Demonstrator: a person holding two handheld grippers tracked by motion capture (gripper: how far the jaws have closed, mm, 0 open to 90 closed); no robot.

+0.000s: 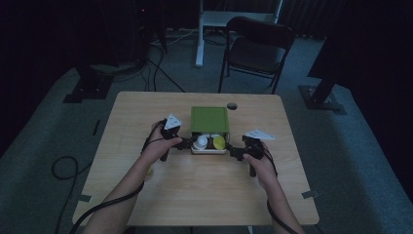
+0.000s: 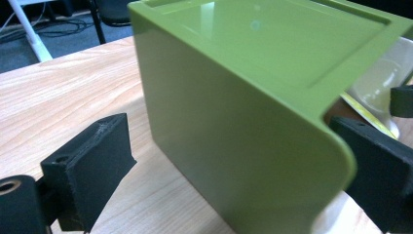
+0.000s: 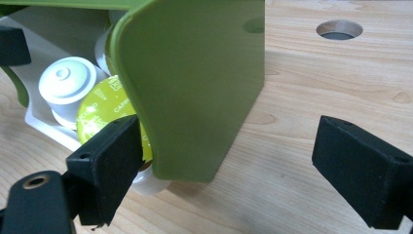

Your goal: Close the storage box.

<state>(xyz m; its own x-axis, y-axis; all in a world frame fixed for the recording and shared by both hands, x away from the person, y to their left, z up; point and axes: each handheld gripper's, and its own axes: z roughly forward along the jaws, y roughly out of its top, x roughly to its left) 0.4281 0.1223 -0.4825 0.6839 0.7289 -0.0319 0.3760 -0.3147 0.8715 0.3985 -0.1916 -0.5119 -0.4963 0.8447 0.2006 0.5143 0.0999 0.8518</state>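
1. Left gripper view: the left gripper (image 2: 229,165) has its jaws spread wide, one black pad (image 2: 92,165) on the bare wood and the other (image 2: 380,170) at the open front of the green box (image 2: 243,122). The box's near corner stands between them, and neither pad can be seen pressing on it, so the gripper is released.
2. Right gripper view: the right gripper (image 3: 238,170) is likewise released, jaws wide apart. One pad (image 3: 112,165) sits just beside the yellow-green capsule (image 3: 104,109) and the box's curved side wall; whether it touches them I cannot tell. The other pad (image 3: 365,170) is over bare table, well apart from the box.
3. Outward from the pads: a white tray (image 3: 39,114) sticks out of the box's open front, carrying a white capsule (image 3: 65,83) beside the yellow-green one.
4. High view: the box (image 1: 209,119) stands at the middle of the table (image 1: 146,195), nearer the far edge, close to the round cable hole (image 1: 232,106). The tray (image 1: 208,150) points toward the near edge, and both hands flank it.
5. Progress, as a judgement: the tray is already part-way out and the capsules are exposed. Nothing is gripped, so lifting a capsule or moving the tray remains to be done.
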